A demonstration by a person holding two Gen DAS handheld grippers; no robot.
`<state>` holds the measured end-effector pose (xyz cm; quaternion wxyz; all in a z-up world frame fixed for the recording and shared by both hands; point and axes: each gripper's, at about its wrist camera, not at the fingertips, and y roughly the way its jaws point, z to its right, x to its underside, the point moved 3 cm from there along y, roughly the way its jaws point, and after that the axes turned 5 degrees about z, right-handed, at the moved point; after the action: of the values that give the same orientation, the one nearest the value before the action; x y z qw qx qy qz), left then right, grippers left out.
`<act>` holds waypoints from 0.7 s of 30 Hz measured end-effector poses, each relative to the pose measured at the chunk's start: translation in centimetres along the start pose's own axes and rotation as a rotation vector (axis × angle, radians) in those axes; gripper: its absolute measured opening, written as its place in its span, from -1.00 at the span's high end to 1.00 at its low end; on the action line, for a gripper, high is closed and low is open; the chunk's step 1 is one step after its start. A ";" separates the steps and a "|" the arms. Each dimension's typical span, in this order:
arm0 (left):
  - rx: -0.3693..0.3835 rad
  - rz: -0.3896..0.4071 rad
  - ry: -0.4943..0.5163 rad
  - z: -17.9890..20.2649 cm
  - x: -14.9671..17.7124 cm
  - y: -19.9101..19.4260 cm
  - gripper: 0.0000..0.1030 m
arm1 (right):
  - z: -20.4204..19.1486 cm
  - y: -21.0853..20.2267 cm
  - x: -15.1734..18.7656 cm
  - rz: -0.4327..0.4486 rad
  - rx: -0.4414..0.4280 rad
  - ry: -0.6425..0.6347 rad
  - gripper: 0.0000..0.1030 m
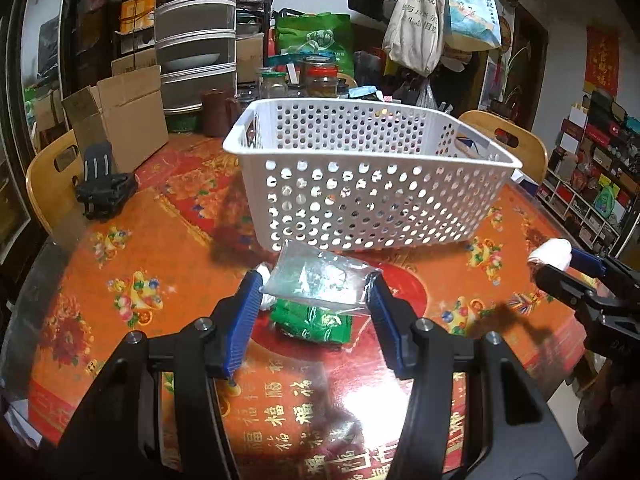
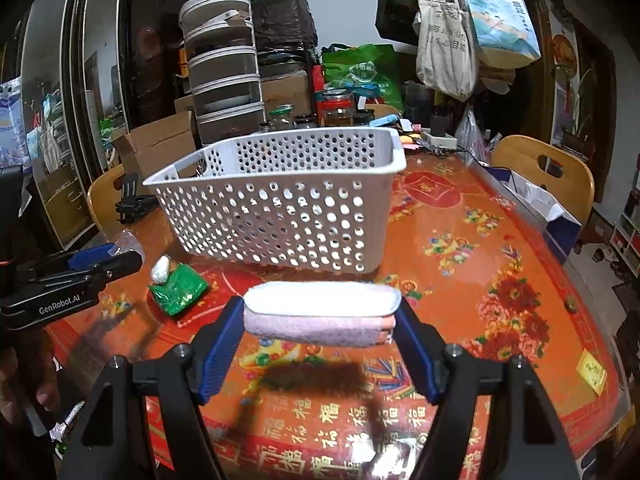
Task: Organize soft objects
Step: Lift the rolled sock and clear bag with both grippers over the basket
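Observation:
My left gripper [image 1: 315,280] is shut on a clear plastic bag [image 1: 320,276] and holds it above the table. Under the bag, a green packet [image 1: 312,322] lies on the red tablecloth beside a small white wad [image 2: 161,269]. My right gripper [image 2: 320,308] is shut on a rolled white and pink towel [image 2: 320,314], lifted off the table. Just beyond both grippers stands a white perforated basket [image 1: 360,184], and nothing shows inside it. The left wrist view catches the right gripper [image 1: 560,270] with the towel [image 1: 550,254] at the right edge. The right wrist view shows the left gripper [image 2: 116,258] at its left edge.
A black folding stand [image 1: 106,192] and an open cardboard box [image 1: 124,128] sit at the table's left rear. Jars [image 1: 320,78] and stacked containers [image 1: 196,40] crowd the back. Wooden chairs [image 2: 548,168] flank the table. A blue-edged box [image 2: 540,200] and a yellow note [image 2: 592,370] lie at the right.

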<state>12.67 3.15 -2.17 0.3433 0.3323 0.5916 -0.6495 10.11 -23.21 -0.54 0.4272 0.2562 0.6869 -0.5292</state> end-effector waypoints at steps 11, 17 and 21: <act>0.022 0.042 0.010 0.6 -4.3 -1.5 0.01 | -0.1 -0.1 -4.5 0.021 -0.044 -0.030 -0.41; 0.046 0.047 0.002 0.5 -7.6 -1.1 0.01 | 0.2 0.6 -8.0 0.024 -0.067 -0.035 -0.42; 0.062 0.042 0.001 0.5 -10.4 -0.1 0.01 | 0.0 1.8 -10.6 0.016 -0.077 -0.050 -0.42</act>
<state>18.23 3.19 6.69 0.3459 0.3555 0.5642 -0.6601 16.90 -21.61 7.67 0.4580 0.2319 0.6939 -0.5049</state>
